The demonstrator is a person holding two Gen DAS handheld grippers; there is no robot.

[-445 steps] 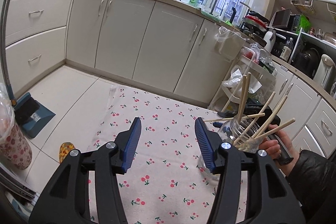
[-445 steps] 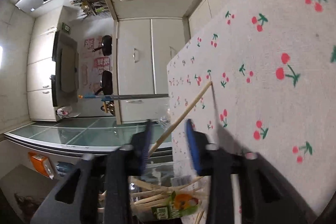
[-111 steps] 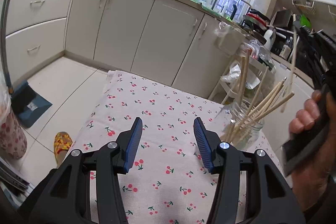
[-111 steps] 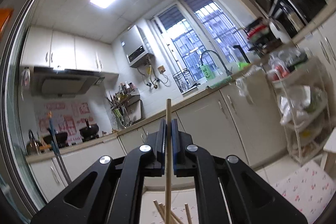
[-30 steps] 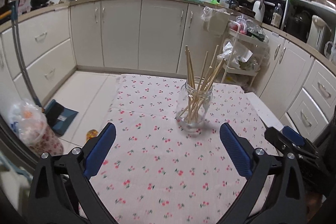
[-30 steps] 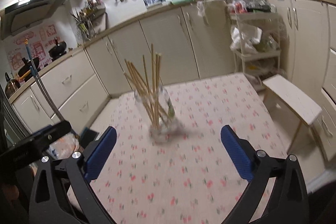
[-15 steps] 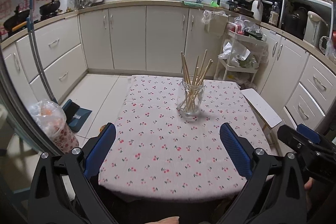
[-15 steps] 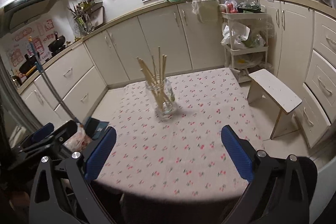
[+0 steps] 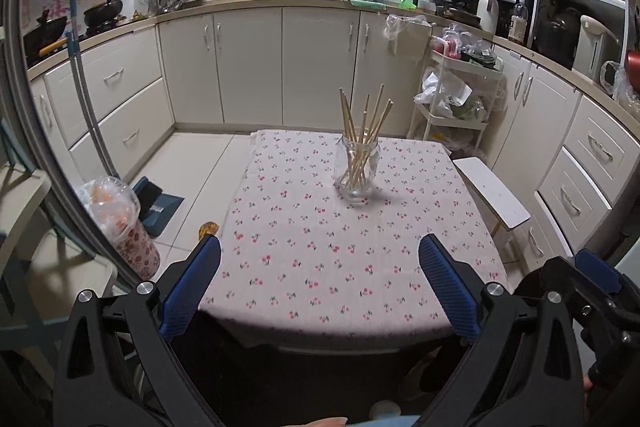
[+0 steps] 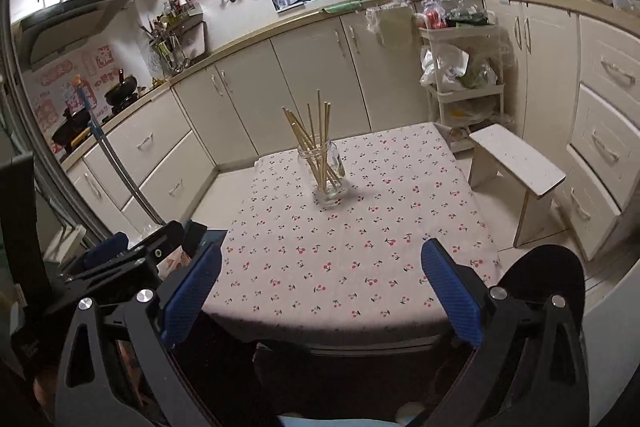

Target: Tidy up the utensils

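Note:
A clear glass jar [image 9: 357,169] stands upright near the far middle of the cherry-print tablecloth [image 9: 312,259], with several wooden chopsticks [image 9: 365,125] standing in it. The jar shows in the right wrist view [image 10: 325,174] with the chopsticks [image 10: 314,131] too. My left gripper [image 9: 320,287] is wide open and empty, held back off the table's near edge. My right gripper [image 10: 320,291] is also wide open and empty, at the near edge. The right gripper's body shows at the lower right of the left wrist view [image 9: 588,291].
A white stool [image 10: 516,163] stands right of the table. A wire cart with bags [image 9: 456,99] stands beyond it. White cabinets [image 9: 280,63] line the walls. A flowered bin [image 9: 124,227], a dustpan [image 9: 158,203] and a mop handle [image 9: 86,87] are on the left floor.
Both grippers have pulled back from the jar to beyond the table's near edge, wide open. The chopstick held earlier by the right gripper now stands in the jar.

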